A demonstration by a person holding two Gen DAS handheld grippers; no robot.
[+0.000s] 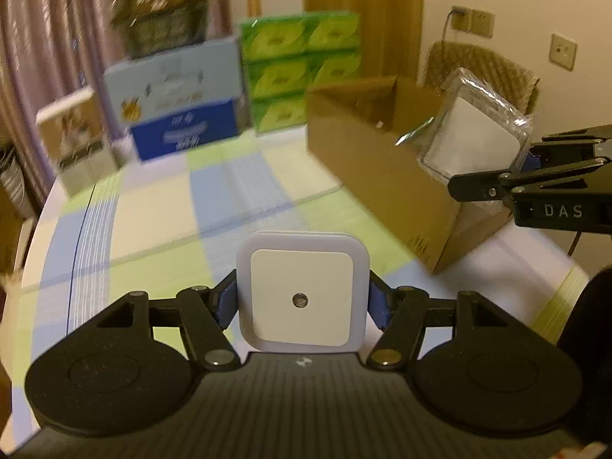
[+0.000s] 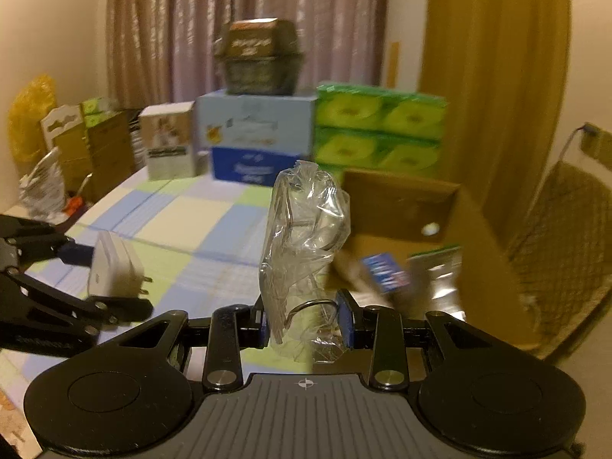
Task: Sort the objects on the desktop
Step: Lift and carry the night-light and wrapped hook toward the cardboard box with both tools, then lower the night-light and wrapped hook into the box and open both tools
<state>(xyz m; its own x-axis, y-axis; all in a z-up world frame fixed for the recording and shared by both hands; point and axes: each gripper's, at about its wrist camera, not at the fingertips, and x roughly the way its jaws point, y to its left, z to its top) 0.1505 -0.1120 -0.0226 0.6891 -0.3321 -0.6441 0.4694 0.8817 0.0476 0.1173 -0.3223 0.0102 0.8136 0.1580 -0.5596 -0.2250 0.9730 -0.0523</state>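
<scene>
I clamp the night light [image 1: 302, 298] in the left gripper [image 1: 302, 302] and the plastic-wrapped unit [image 2: 304, 252] in the right gripper [image 2: 306, 325], both carried clear for the cardboard box [image 1: 382, 160].

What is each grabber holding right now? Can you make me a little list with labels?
left gripper: shut on the white plug-in night light, held above the table
right gripper: shut on a crinkly clear plastic packet
packet contents: a white square shows inside, seen from the left camera
cardboard box: open, on the checked tablecloth, beside the packet
behind: stacked green tissue packs
</scene>
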